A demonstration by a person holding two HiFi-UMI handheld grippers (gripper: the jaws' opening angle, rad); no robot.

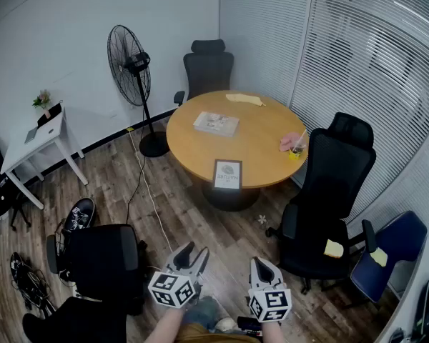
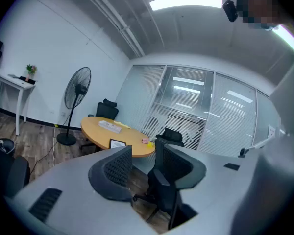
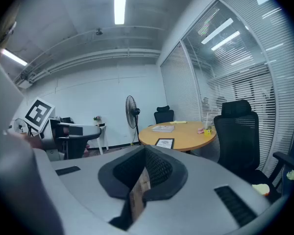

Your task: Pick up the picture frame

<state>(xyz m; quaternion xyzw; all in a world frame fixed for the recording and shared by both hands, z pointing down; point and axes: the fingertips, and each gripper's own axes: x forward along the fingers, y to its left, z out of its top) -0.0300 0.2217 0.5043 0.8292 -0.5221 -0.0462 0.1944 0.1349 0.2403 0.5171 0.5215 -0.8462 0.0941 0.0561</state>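
Observation:
The picture frame point(image 1: 227, 174), dark-edged with a pale print, stands at the near edge of the round wooden table point(image 1: 272, 138). It also shows small in the left gripper view point(image 2: 117, 144) and the right gripper view point(image 3: 164, 143). Both grippers hover low in the head view, well short of the table and over the wood floor. My left gripper point(image 1: 194, 251) point(image 2: 144, 153) is open, with nothing between its fingers. My right gripper point(image 1: 259, 261) point(image 3: 145, 151) has its jaws together and holds nothing.
A black office chair point(image 1: 339, 170) stands right of the table, another point(image 1: 207, 66) behind it. A third chair point(image 1: 104, 259) is close on my left. A pedestal fan point(image 1: 132, 63), a white desk point(image 1: 36, 145) and a blue chair point(image 1: 386, 252) ring the room. A book point(image 1: 216, 123) lies on the table.

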